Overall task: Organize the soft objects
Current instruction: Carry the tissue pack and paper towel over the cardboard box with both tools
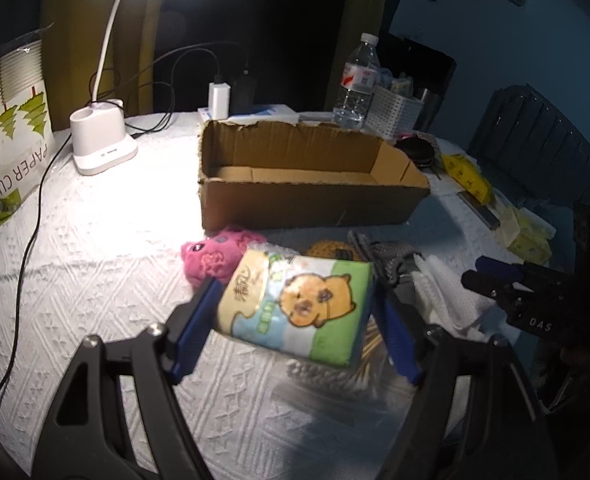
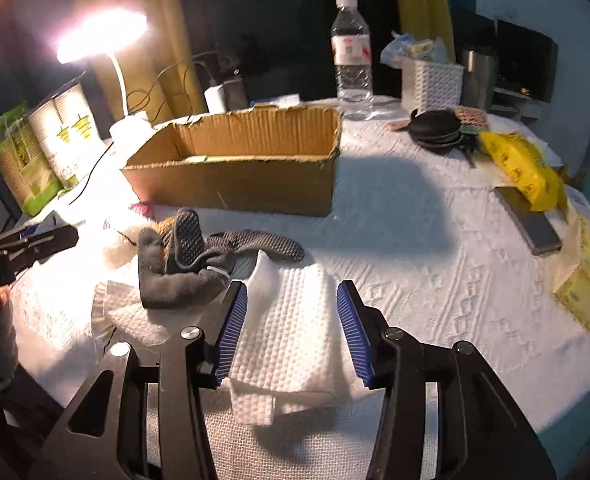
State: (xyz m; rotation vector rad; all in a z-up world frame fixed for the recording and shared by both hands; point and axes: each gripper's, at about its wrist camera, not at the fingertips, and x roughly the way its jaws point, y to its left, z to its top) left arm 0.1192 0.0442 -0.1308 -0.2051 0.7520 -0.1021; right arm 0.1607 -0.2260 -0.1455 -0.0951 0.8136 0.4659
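Holding my left hand-held gripper [image 1: 295, 312] low over the desk [image 1: 95, 280], I am clamping a tissue pack [image 1: 295, 304] between its blue pads, tilted and lifted just off the white cloth, in front of the empty cardboard box [image 1: 311, 176]. The pack is showing a cartoon bear; its other print is too blurred to read. A pink plush toy [image 1: 211, 256] is lying just beside it, near the box's front wall.

My right hand-held gripper [image 2: 293, 328] is hovering level above a folded white paper towel [image 2: 291, 332], its pads spread wide on either side; whether they touch it I cannot tell. Dark socks [image 2: 199, 264] are lying just beyond, partly on the towel.

The bag [image 1: 11, 140] at the left is reading "PAPER CUP", and the right gripper's body is reading "DAS".
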